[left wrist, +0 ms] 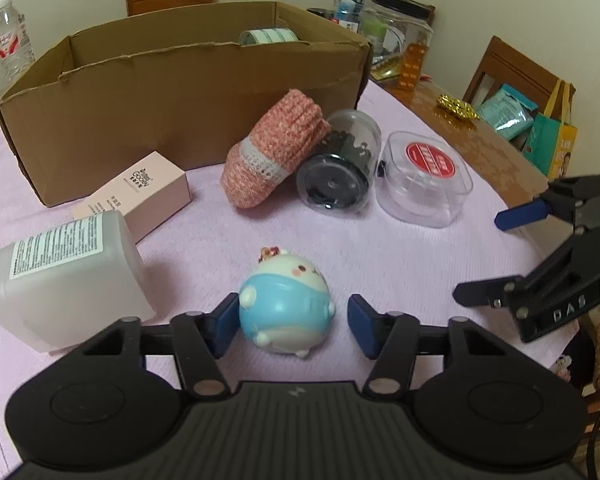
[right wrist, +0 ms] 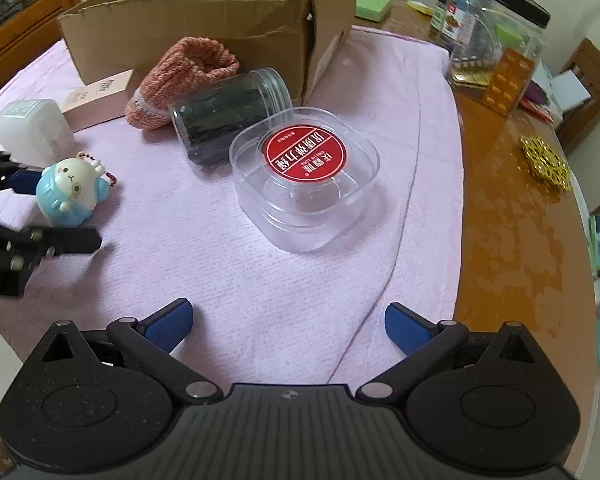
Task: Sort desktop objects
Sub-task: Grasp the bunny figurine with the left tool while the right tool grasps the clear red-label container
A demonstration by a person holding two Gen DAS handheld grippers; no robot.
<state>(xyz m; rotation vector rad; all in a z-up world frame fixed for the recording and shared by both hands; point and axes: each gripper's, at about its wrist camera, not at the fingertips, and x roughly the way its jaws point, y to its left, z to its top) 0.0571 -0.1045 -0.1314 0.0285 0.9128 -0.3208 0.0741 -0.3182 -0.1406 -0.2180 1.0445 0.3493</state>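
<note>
Straddling the rabbit figurine (left wrist: pixel 286 312), the left gripper (left wrist: pixel 290 326) stands released: its left blue pad (left wrist: pixel 226 322) is at or just beside the toy's blue body, while the right pad sits apart with pink cloth showing between. The figurine lies on its side on the pink cloth (left wrist: pixel 380 264), its keychain charm pointing toward the far objects. The right gripper (right wrist: pixel 288 326) is also released, its 2 blue pads (right wrist: pixel 168 322) spread wide over bare cloth and holding nothing; in the left wrist view it hangs at the right edge of the table. Just left of the figurine lies a white plastic bottle (left wrist: pixel 66 280) on its side, touching a pink carton (left wrist: pixel 140 196) behind it. Farther out, a pink knitted sock (left wrist: pixel 272 148) leans against a clear jar with dark contents (left wrist: pixel 340 168), which lies on its side just beside a clear square case with a red round label (right wrist: pixel 306 184). Behind them all stands an open cardboard box (left wrist: pixel 180 108), its torn front wall facing the grippers. Open cloth stretches between the right gripper and the clear case. To the right the cloth ends and bare wooden tabletop (right wrist: pixel 512 216) begins, carrying a gold ornament (right wrist: pixel 546 162), an orange blister pack (right wrist: pixel 508 80) and a large clear jar with a black lid (right wrist: pixel 504 28). Wooden chairs (left wrist: pixel 516 68) stand against the pale wall, and a water bottle (left wrist: pixel 10 36) stands at far left.
</note>
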